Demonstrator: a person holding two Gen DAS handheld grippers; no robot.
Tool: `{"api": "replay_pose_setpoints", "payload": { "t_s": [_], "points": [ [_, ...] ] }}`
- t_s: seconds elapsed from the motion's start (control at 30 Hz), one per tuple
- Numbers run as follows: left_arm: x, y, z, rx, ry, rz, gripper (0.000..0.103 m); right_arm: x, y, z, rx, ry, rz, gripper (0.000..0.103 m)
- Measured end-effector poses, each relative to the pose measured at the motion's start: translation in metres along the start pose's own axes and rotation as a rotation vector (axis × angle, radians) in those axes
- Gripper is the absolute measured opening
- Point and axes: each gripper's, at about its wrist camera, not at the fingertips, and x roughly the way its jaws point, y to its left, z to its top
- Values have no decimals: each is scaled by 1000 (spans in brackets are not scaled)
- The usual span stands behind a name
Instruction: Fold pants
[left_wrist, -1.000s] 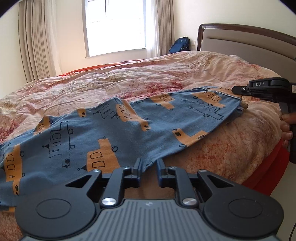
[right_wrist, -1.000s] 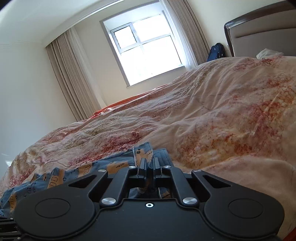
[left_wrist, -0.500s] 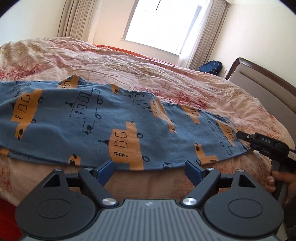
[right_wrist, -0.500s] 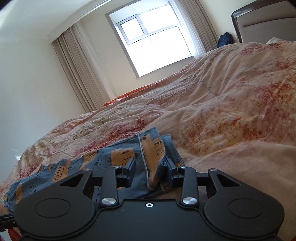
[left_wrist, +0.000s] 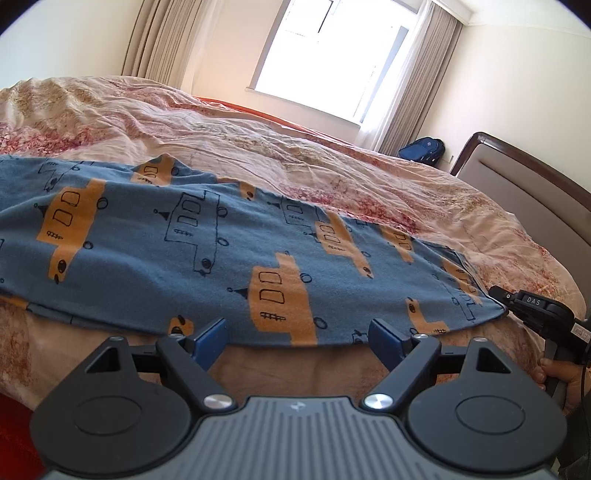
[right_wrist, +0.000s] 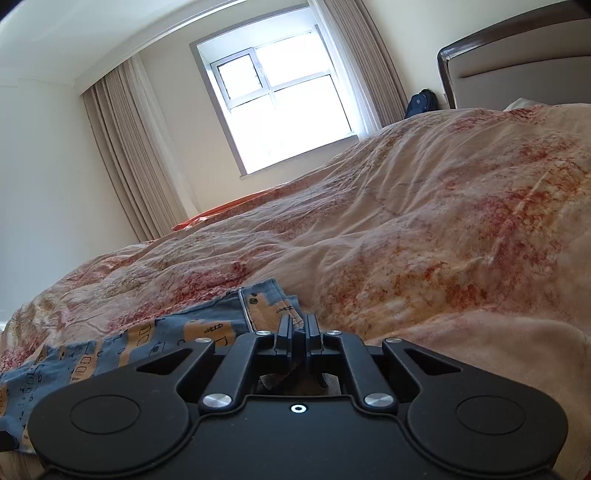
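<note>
Daylight is pouring in through the window (left_wrist: 332, 62), which is blowing out to plain white in both views and washing a soft glow over the wall and curtains (right_wrist: 129, 147) beside it. The quilt (left_wrist: 332, 173) is catching even, warm light, its creases throwing only faint shadows. Both pictures are staying sharp, no motion blur showing. The fisheye is bending the headboard (right_wrist: 517, 62) and ceiling line, and dark corners are creeping in at the frame edges
</note>
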Motion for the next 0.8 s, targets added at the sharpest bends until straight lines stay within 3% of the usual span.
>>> {"api": "replay_pose_setpoints", "payload": {
  "t_s": [0.1,0.2,0.27,0.33,0.43,0.47,0.63,0.7,0.8],
  "points": [
    [-6,5,-1,-1,-9,5,87,-7,2,-4,5,-22,-17,5],
    [-12,10,0,-11,-24,13,88,-5,7,-6,-34,11,-41,7],
    [-16,13,-1,-19,-48,29,94,-6,12,-4,-74,13,-60,21],
    [-17,15,-1,-27,-57,46,97,-10,20,1,-111,-1,-50,23],
    [-18,14,0,-25,-51,44,98,-11,40,10,-152,-21,-40,51],
    [-20,14,0,-22,-54,46,99,-9,45,12,-160,-19,-28,56],
    [-33,19,2,-17,-95,91,102,26,71,9,-186,117,83,68],
    [-40,26,3,-22,-116,113,102,35,71,5,-183,146,58,68],
    [-48,44,5,-50,-137,143,102,27,69,6,-121,123,23,61]
  ]
}}
